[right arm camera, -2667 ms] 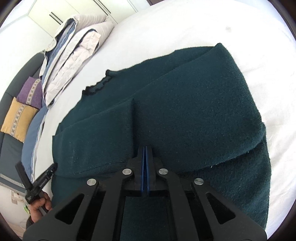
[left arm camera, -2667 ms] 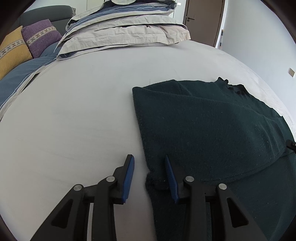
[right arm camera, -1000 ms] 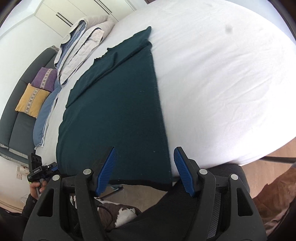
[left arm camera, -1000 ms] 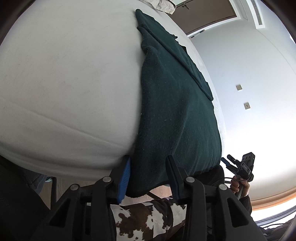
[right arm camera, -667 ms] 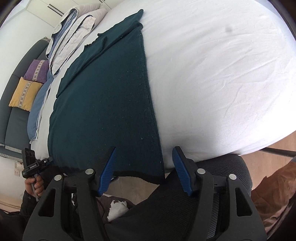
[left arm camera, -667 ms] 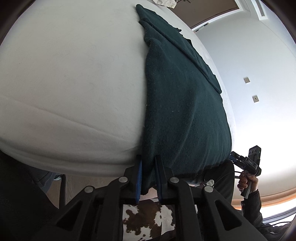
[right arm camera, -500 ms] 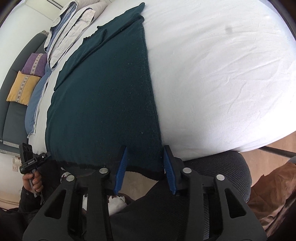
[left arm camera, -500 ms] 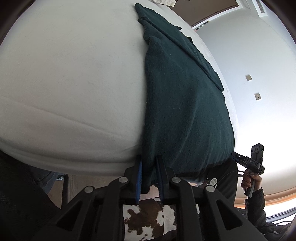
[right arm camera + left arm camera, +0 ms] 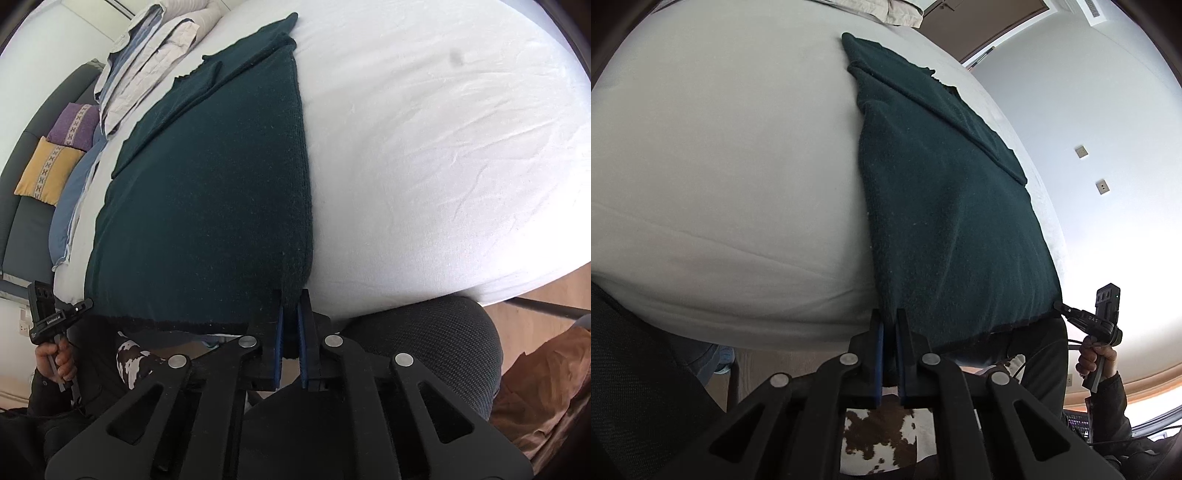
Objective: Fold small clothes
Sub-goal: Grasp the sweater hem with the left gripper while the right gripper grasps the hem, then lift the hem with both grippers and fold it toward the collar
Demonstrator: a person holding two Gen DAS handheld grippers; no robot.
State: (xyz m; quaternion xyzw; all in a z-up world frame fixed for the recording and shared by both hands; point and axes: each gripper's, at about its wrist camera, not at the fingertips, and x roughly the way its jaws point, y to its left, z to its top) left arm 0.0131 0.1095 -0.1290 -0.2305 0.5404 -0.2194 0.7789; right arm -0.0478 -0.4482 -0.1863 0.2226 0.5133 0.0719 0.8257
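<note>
A dark green sweater (image 9: 945, 206) lies flat on the white bed (image 9: 720, 166), its length running away from the near edge toward the far side. Its sleeves are folded across the upper part, and the neckline shows near the far end. The hem hangs just over the near edge of the mattress.

The left gripper (image 9: 889, 354) has its blue-padded fingers (image 9: 878, 354) clamped on the hem's left corner, with a thin fold of knit between them. The right gripper (image 9: 290, 347) has its fingers (image 9: 279, 343) pressed together on the hem's right corner, where the side edge of the sweater meets the hem. In the left view the right gripper (image 9: 1086, 319) shows at the far corner of the hem, held by a hand (image 9: 1093, 354); in the right view the left gripper (image 9: 59, 314) shows likewise at the opposite corner, held in a hand (image 9: 55, 358).

A stack of folded bedding (image 9: 147, 62) sits at the far end of the bed, beyond the sweater. Beside the bed, a purple cushion (image 9: 74, 125) and a yellow cushion (image 9: 48, 170) rest on a grey sofa (image 9: 26, 221). A dark chair seat (image 9: 443, 332) is against the near edge of the bed
</note>
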